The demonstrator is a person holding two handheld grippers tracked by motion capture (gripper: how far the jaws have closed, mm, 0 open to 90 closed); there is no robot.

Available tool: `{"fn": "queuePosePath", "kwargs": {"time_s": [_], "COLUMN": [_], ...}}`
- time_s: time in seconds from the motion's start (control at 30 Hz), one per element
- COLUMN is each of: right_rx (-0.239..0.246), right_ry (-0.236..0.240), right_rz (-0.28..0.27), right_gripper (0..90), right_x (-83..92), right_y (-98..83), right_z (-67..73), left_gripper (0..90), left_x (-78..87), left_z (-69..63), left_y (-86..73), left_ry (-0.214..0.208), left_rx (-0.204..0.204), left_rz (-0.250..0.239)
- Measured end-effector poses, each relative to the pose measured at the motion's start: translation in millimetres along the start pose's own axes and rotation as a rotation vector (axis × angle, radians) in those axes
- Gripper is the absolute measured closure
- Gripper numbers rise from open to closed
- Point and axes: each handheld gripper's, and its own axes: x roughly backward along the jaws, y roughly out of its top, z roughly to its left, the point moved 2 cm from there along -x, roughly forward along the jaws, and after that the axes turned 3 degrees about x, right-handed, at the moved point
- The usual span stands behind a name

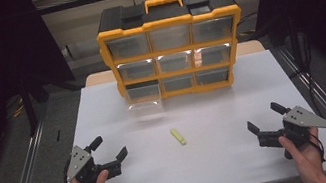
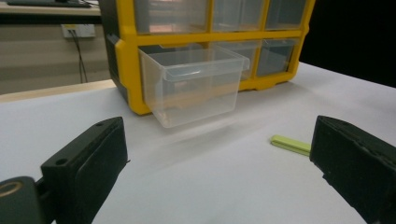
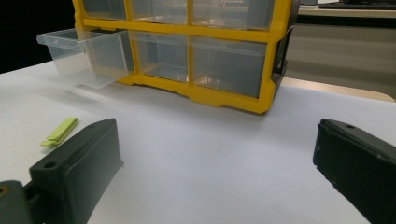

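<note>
Both grippers, left gripper (image 1: 108, 152) and right gripper (image 1: 265, 117), are wide open and empty; we should approach the clip (image 1: 177, 136) low, then carry it to the open drawer (image 1: 142, 100).

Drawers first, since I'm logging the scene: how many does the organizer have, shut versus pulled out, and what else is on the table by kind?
Shut drawers: 8
Pulled-out drawers: 1
Organizers: 1
Green clips: 1
Tongs, left and right, both open: 2
Total: 13
</note>
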Motion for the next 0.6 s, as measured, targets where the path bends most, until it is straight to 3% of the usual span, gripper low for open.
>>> {"fn": "queuePosePath", "kwargs": {"time_s": [0.03, 0.17, 0.33, 0.37, 0.53, 0.6], "right_rx": [-0.002, -0.007, -0.019, -0.015, -0.013, -0.015], "right_ry": [0.004, 0.007, 0.030, 0.030, 0.027, 0.024], "right_rz": [0.000, 0.001, 0.018, 0.015, 0.018, 0.016], "right_gripper": [0.4, 0.4, 0.3, 0.3, 0.3, 0.4], "right_x": [0.2, -0.3, -1.4, -0.9, 0.7, 0.9], "right_y": [-0.2, -0.5, -2.0, -2.0, -2.5, -2.3], "right_z": [-0.8, -1.5, -0.1, -0.2, -1.2, -0.7], "left_gripper": [4.2, 4.9, 4.9, 4.8, 4.5, 4.4], "left_x": [-1.4, -4.7, -9.2, -9.3, -15.5, -16.4], "left_z": [-2.1, -5.0, -5.9, -4.4, -4.9, -4.6], "left_y": [0.6, 1.6, 3.2, 3.3, 2.8, 2.7], "left_ry": [-0.016, -0.032, -0.041, -0.042, -0.071, -0.085], "left_rx": [0.012, -0.017, 0.006, -0.009, -0.002, -0.028], "left_rz": [0.000, 0.027, 0.009, 0.023, 0.035, 0.071]}}
